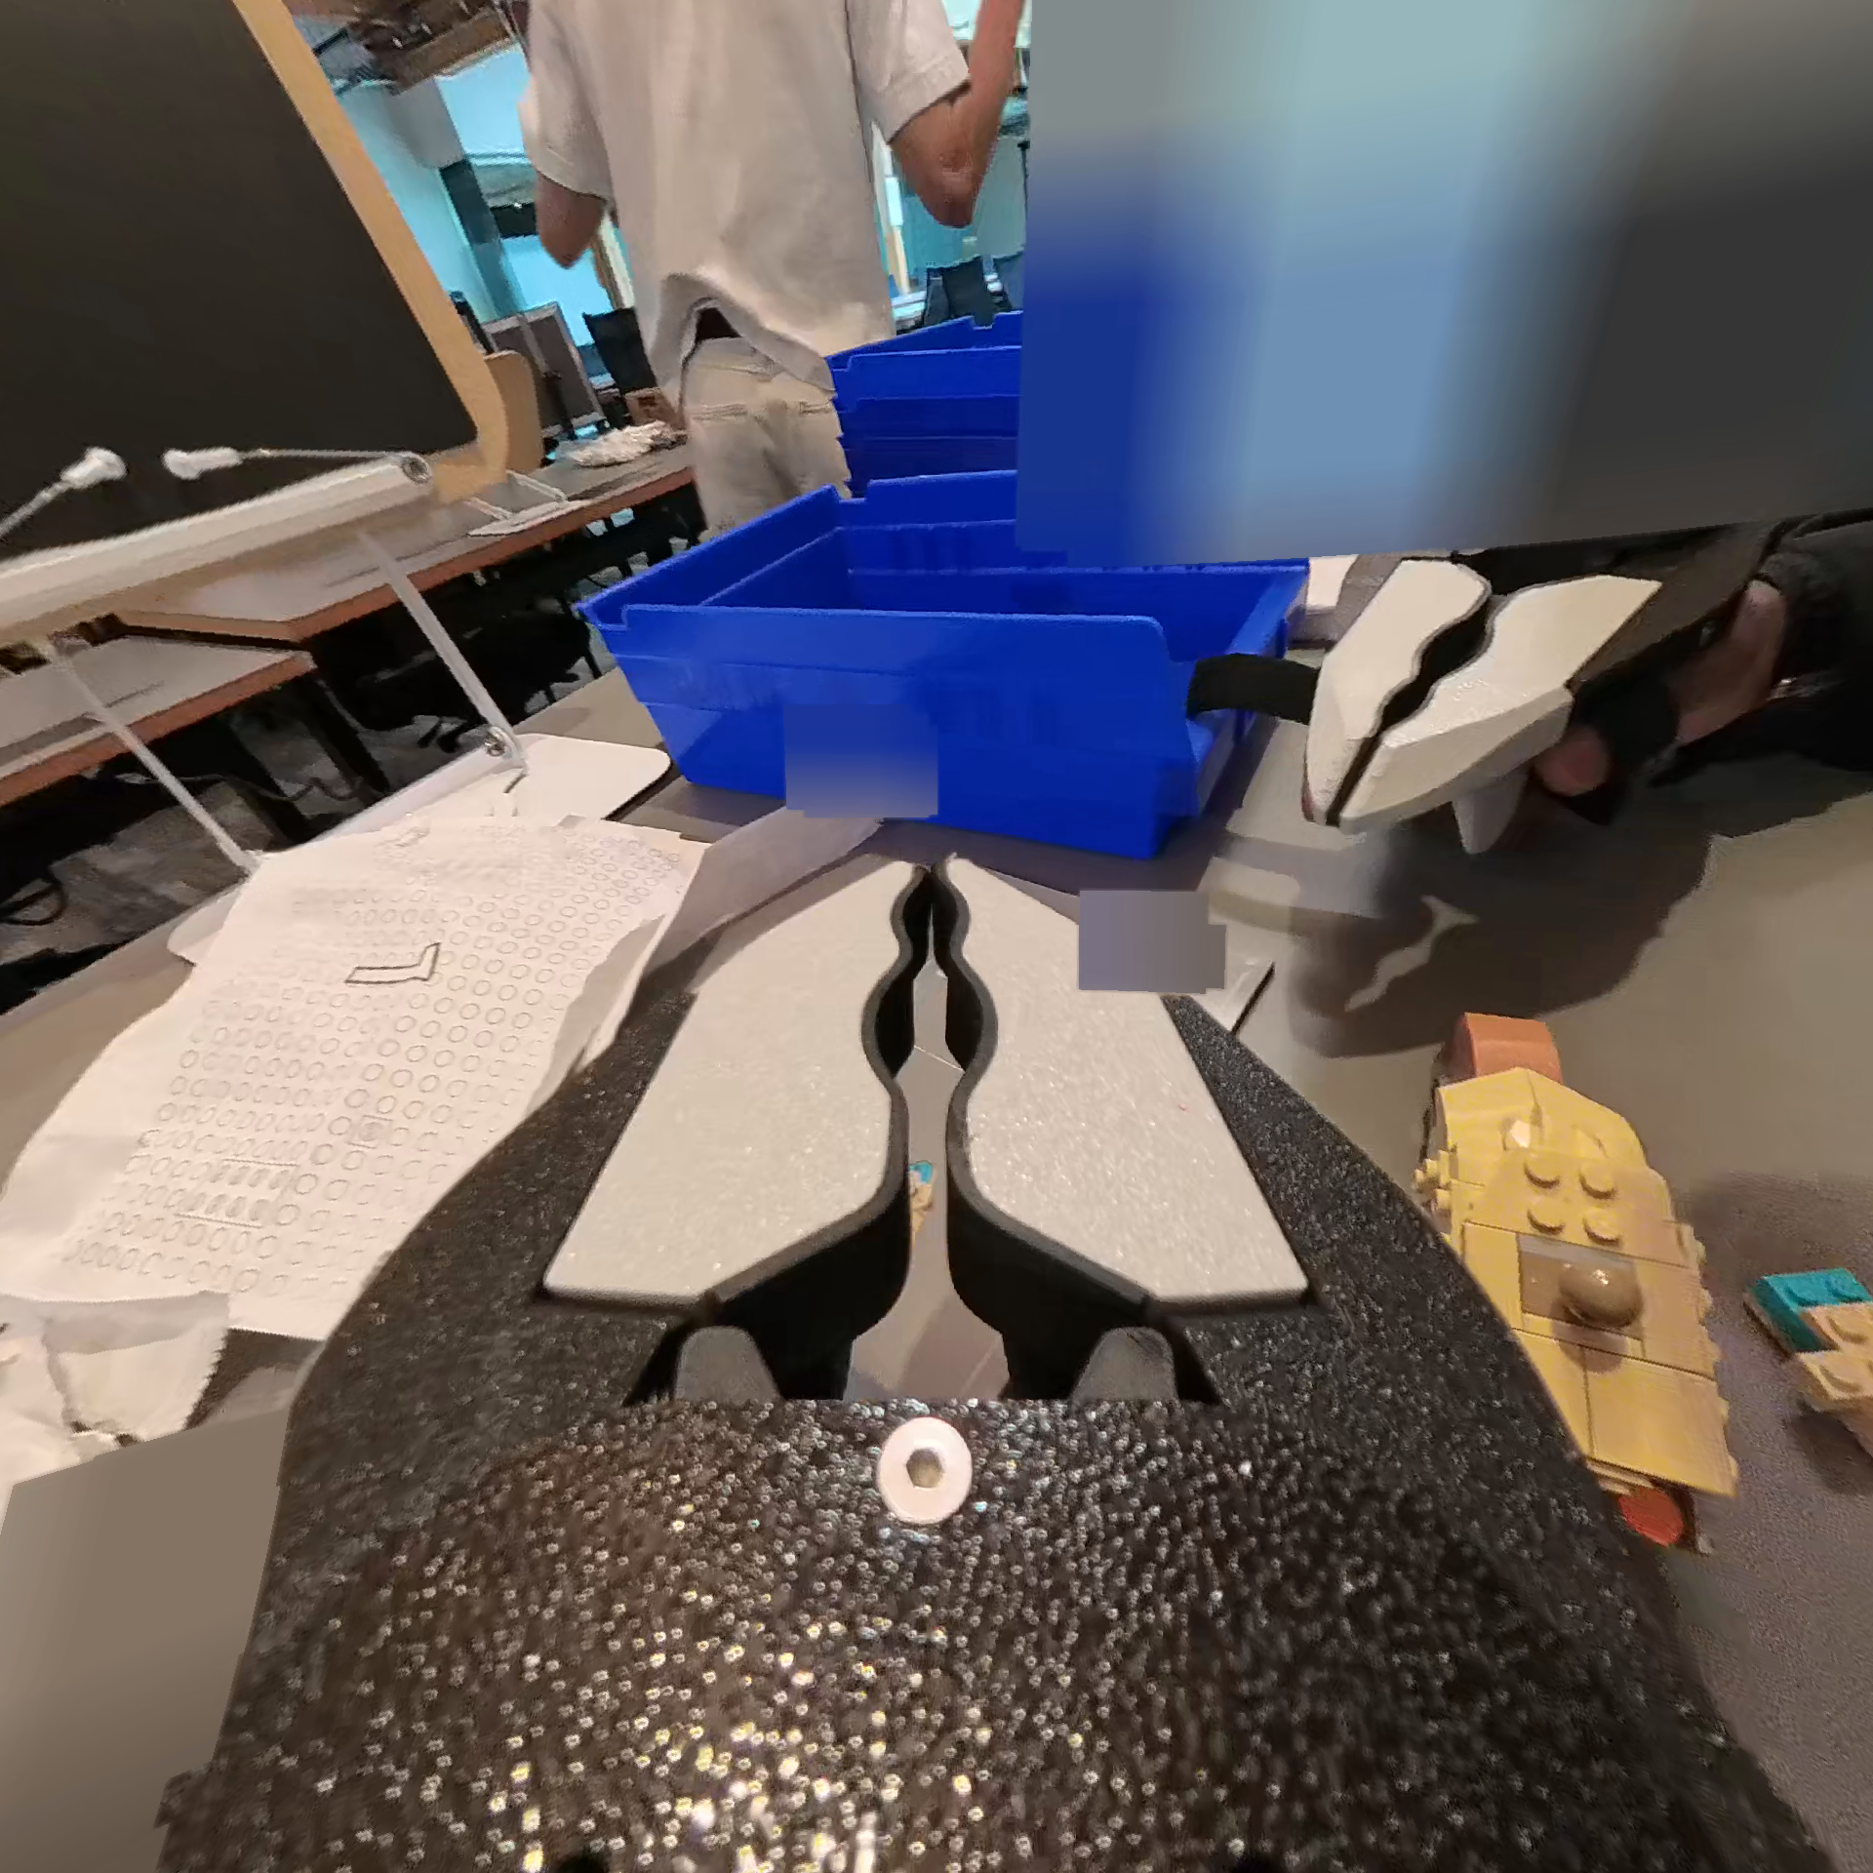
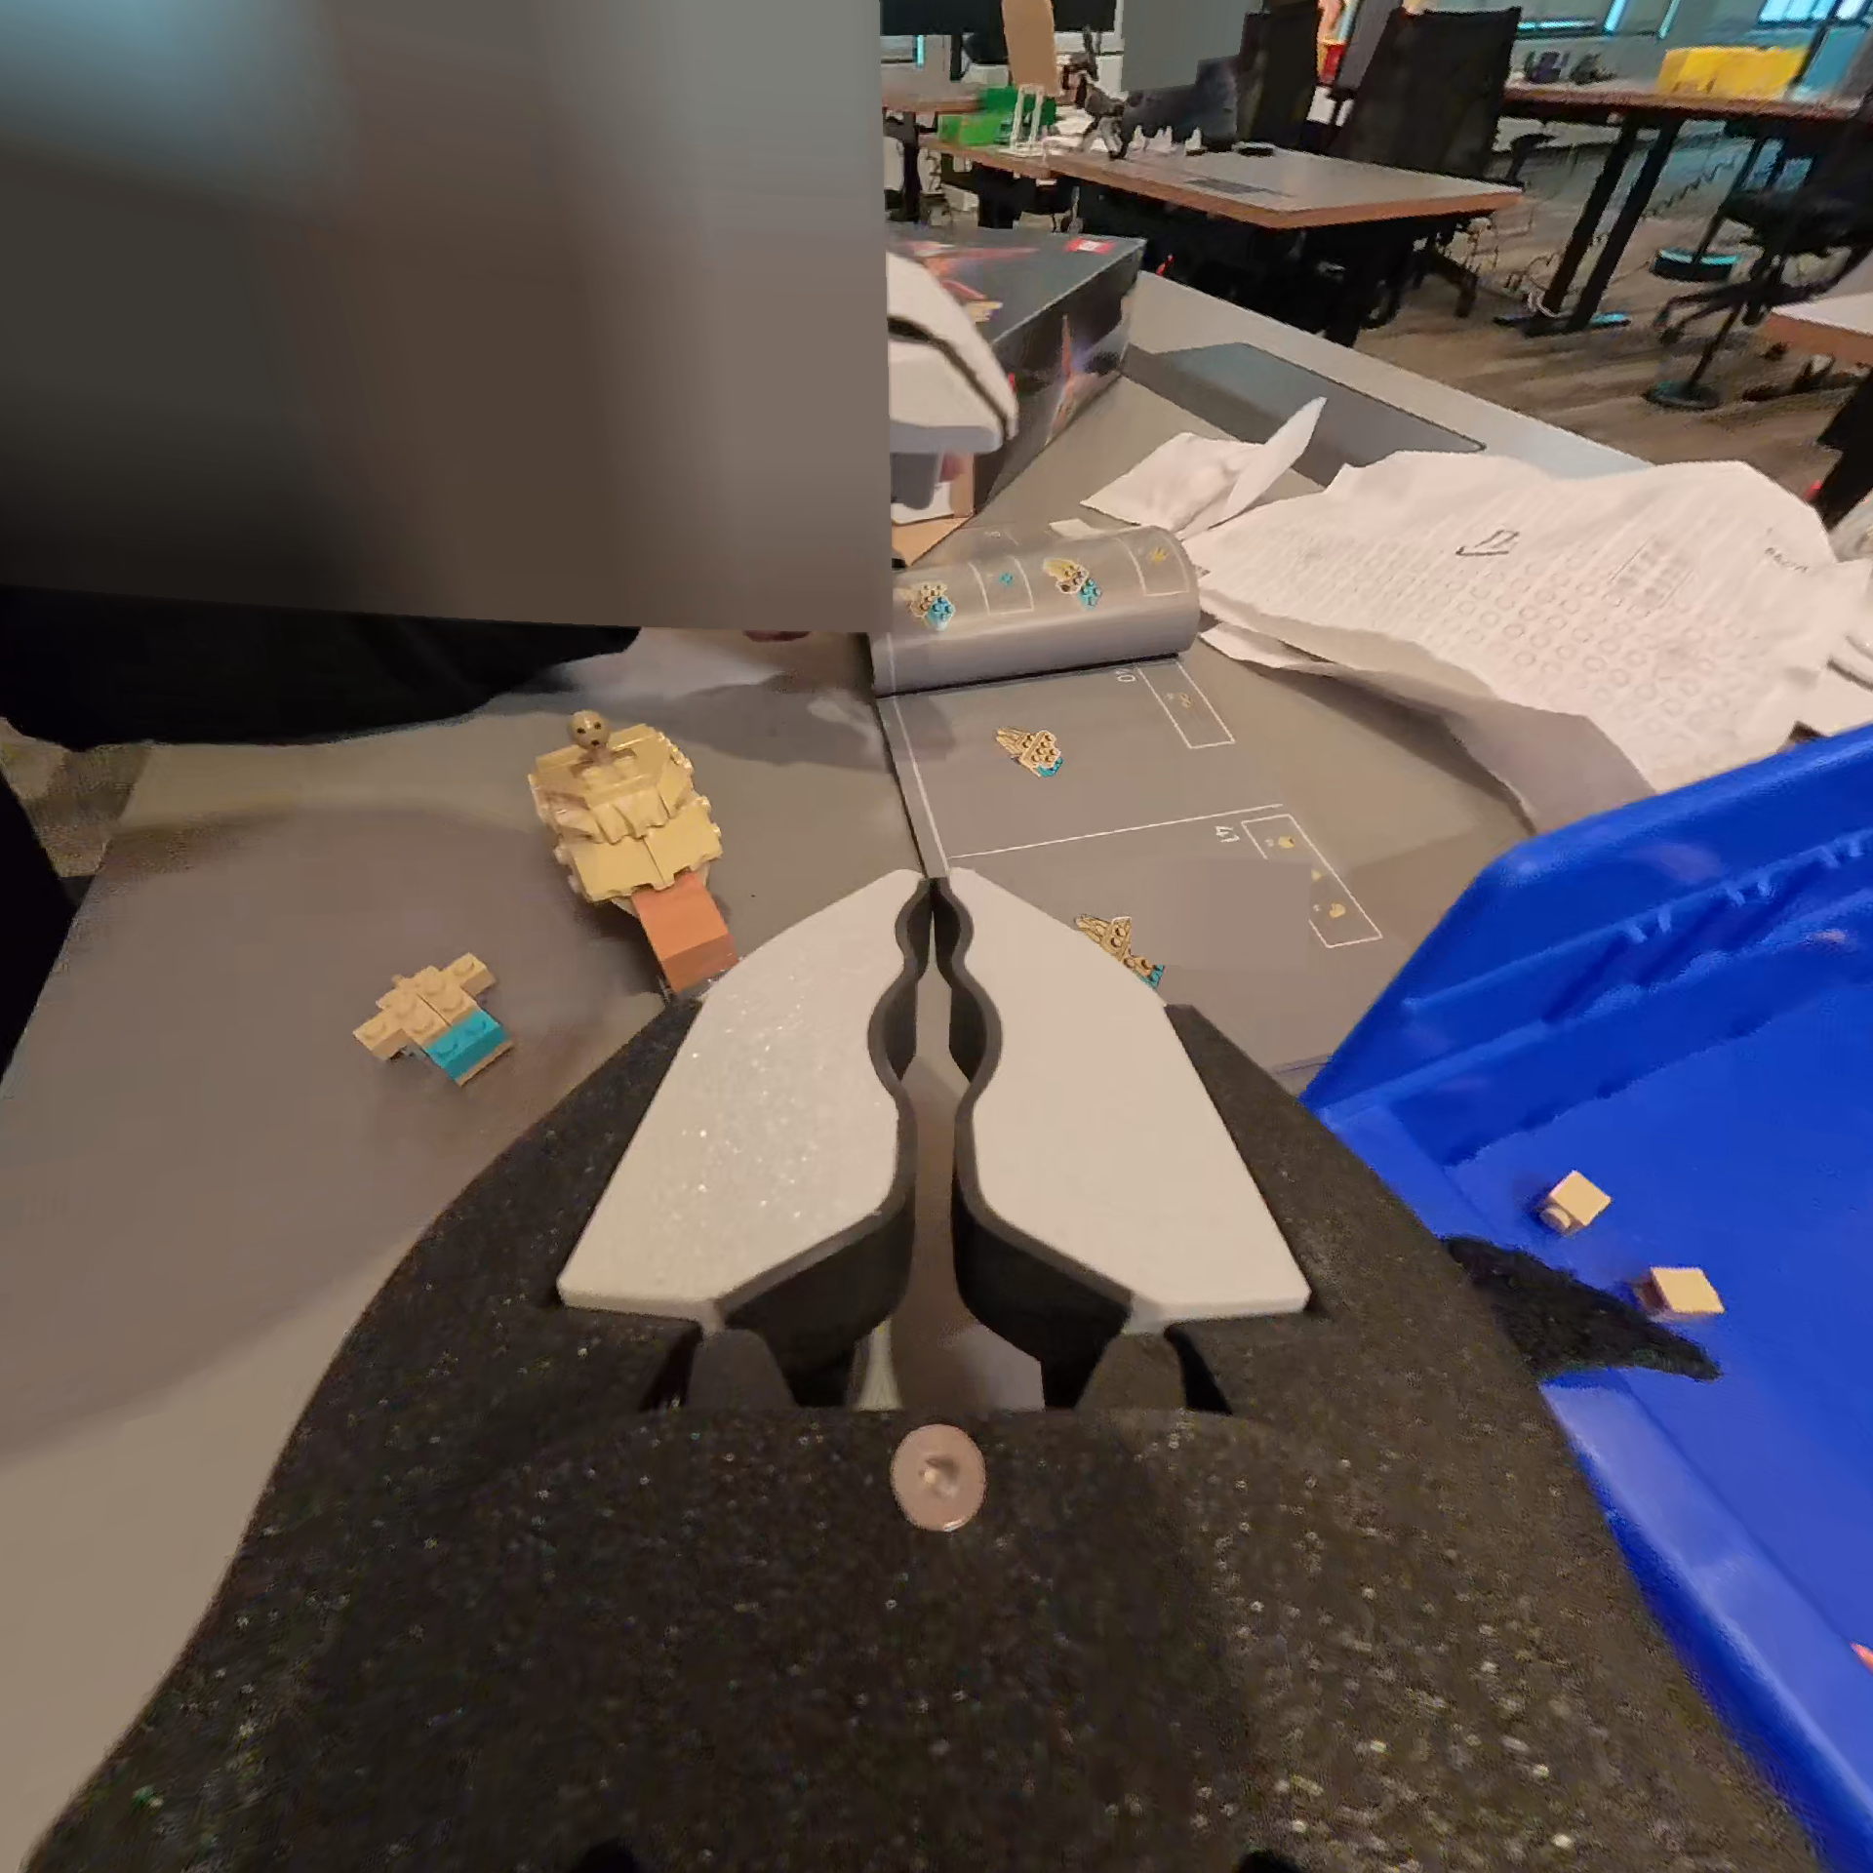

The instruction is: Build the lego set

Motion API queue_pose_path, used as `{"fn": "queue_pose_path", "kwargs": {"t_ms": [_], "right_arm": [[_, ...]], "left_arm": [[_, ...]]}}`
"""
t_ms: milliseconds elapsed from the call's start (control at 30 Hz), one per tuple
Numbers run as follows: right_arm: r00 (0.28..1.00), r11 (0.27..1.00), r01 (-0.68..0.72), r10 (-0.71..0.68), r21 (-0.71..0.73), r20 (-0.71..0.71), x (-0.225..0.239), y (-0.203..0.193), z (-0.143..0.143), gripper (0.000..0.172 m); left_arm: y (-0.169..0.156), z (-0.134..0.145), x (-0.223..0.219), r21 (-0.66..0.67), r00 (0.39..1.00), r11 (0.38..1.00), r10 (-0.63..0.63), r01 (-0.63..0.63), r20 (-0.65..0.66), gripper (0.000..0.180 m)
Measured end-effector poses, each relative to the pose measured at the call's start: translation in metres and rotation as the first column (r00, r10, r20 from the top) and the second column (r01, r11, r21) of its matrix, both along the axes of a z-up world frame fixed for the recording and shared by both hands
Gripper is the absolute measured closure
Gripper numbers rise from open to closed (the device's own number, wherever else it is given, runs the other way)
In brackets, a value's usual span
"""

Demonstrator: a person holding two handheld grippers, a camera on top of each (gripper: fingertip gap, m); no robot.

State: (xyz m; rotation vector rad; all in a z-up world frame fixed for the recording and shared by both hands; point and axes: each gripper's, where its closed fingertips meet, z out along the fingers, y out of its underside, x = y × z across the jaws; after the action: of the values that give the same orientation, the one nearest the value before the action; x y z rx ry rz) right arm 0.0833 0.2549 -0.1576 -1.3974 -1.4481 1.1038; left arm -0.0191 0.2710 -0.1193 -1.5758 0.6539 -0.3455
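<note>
Left gripper (image 1: 930, 884) and right gripper (image 2: 932, 892), both closed with nothing between the pads, hover over the grey surface (image 2: 253, 1166). Nearest lie the tan brick model (image 2: 618, 811) and a small tan-and-teal assembly (image 2: 436, 1019), beside the open instruction booklet (image 2: 1166, 811) for reference; beyond, the blue bin (image 1: 912, 659) holds loose parts.

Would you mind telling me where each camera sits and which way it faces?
Left wrist view: on the left gripper, shut, facing the blue bin; the right gripper and a gloved hand show.
Right wrist view: on the right gripper, shut, facing the instruction booklet.
Shared: bin, tan brick model, perforated paper sheet.
</note>
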Motion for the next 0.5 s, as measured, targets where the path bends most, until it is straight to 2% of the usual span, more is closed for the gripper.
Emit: {"fn": "queue_pose_path", "kwargs": {"t_ms": [200, 333, 433, 500], "right_arm": [[0.998, 0.991, 0.038, -0.043, -0.126, -0.037, 0.004, 0.013, 0.005, 0.172], [1.0, 0.99, -0.012, 0.01, -0.141, -0.013, 0.006, 0.006, 0.007, 0.168], [0.996, 0.991, -0.088, 0.089, -0.096, -0.002, 0.015, -0.002, 0.023, 0.164], [0.996, 0.994, -0.088, 0.087, -0.072, -0.012, 0.026, 0.007, 0.041, 0.161]], "left_arm": [[-0.003, -0.008, 0.009, -0.06, 0.998, 0.997, -0.054, 0.056, 0.035, 0.18], [-0.004, -0.011, 0.013, -0.062, 0.998, 0.996, -0.058, 0.058, 0.0, 0.18], [-0.005, -0.01, 0.015, -0.05, 0.998, 0.997, -0.059, 0.058, -0.014, 0.178], [-0.004, -0.011, 0.017, -0.048, 0.998, 0.997, -0.058, 0.056, -0.025, 0.176]]}}
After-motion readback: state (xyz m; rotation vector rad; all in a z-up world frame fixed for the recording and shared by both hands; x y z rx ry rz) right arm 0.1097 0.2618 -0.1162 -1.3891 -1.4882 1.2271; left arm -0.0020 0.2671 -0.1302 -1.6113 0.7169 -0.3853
